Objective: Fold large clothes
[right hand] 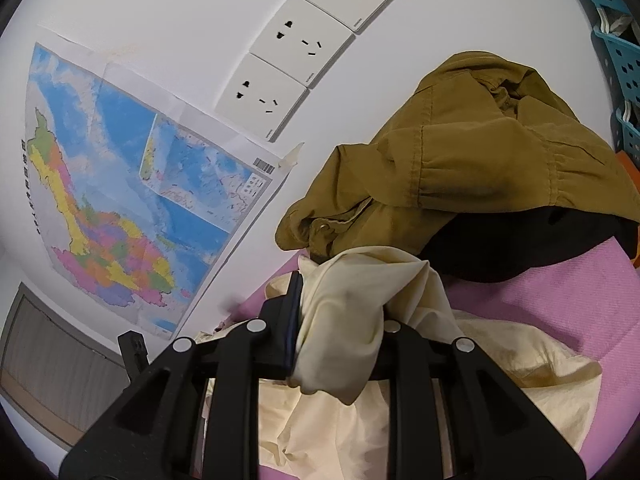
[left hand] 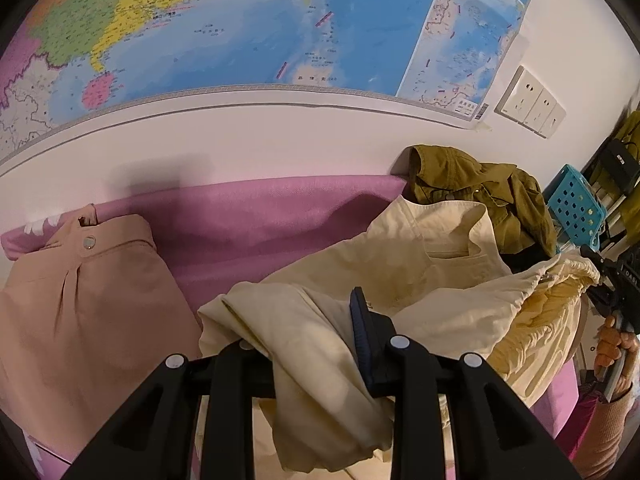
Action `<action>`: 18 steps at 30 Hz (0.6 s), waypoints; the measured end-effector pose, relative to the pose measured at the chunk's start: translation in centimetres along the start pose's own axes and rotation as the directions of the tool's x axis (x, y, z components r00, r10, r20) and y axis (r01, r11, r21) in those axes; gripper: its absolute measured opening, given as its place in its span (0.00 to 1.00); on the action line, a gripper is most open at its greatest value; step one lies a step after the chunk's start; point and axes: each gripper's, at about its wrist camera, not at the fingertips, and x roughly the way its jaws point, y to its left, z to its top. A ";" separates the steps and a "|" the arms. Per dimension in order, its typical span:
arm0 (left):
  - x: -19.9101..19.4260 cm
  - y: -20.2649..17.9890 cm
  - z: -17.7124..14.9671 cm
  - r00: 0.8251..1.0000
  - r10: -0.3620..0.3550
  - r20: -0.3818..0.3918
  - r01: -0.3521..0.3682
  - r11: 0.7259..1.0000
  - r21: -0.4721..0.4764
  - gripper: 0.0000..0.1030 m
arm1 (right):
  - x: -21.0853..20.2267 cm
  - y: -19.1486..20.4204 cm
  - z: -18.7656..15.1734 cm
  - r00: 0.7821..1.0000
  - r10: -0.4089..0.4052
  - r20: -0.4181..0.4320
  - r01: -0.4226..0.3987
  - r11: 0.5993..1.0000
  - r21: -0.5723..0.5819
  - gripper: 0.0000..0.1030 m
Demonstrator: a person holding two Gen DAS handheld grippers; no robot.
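The left gripper (left hand: pixel 308 344) clamps a bunched fold of the cream garment (left hand: pixel 432 264), and the right gripper (right hand: pixel 340 320) likewise pinches its gathered cloth. The garment sags between them over the pink bed cover (left hand: pixel 256 216). An olive jacket (right hand: pixel 472 160) lies heaped behind it, a folded tan garment (left hand: pixel 80 312) well apart to the left.

Colourful map (left hand: pixel 248 28) taped on white wall, triple socket panel (right hand: pixel 296 64) just beside its corner. Blue perforated basket (left hand: pixel 576 204) off to right. Pink cover (left hand: pixel 256 220) underneath everything.
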 end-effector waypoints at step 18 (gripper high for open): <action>5.1 1.6 2.0 0.996 -0.015 -0.085 0.009 0.998 -0.069 0.26 | -1.0 1.3 -0.7 0.998 0.039 0.041 -0.038 0.999 -0.029 0.73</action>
